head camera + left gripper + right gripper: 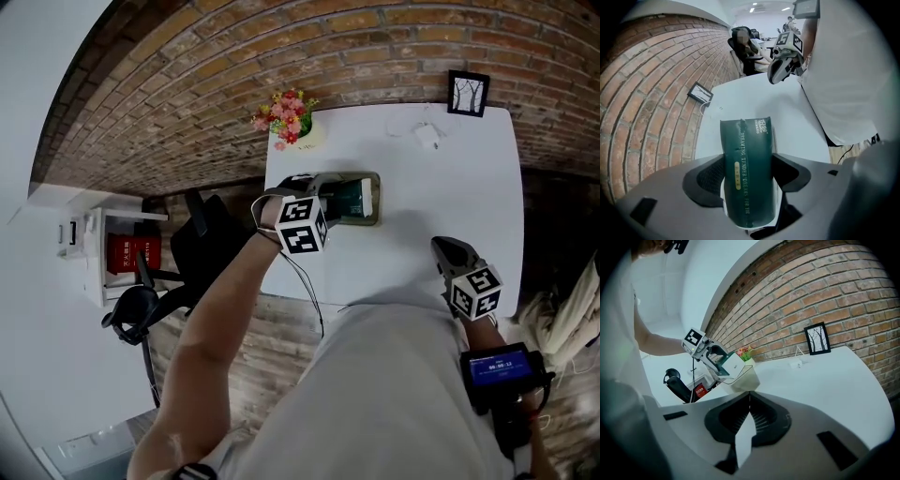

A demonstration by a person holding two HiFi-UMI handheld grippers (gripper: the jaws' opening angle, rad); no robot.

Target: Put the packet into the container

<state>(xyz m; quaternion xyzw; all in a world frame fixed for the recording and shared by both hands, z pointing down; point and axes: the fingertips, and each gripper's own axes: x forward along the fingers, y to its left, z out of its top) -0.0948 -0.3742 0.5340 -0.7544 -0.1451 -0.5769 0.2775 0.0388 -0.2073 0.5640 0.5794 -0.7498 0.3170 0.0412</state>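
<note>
My left gripper (330, 199) is shut on a dark green packet (349, 199) with gold lettering. It holds the packet over the clear container (377, 212) on the white table (450, 197). In the left gripper view the packet (746, 178) stands lengthwise between both pads of the left gripper (749, 165). The right gripper view shows the left gripper (715, 357) tilting the packet (723, 363) into the container (744, 381). My right gripper (441, 247) hovers at the table's near edge, apart from the container. Its jaws meet with nothing between them, as the right gripper (749, 397) shows in its own view.
A flower pot (289, 120) stands at the table's far left corner, and a black picture frame (467, 93) leans on the brick wall at the far right. A small white plug and cable (427, 136) lie nearby. A black office chair (202, 246) and a shelf (117, 253) stand left of the table.
</note>
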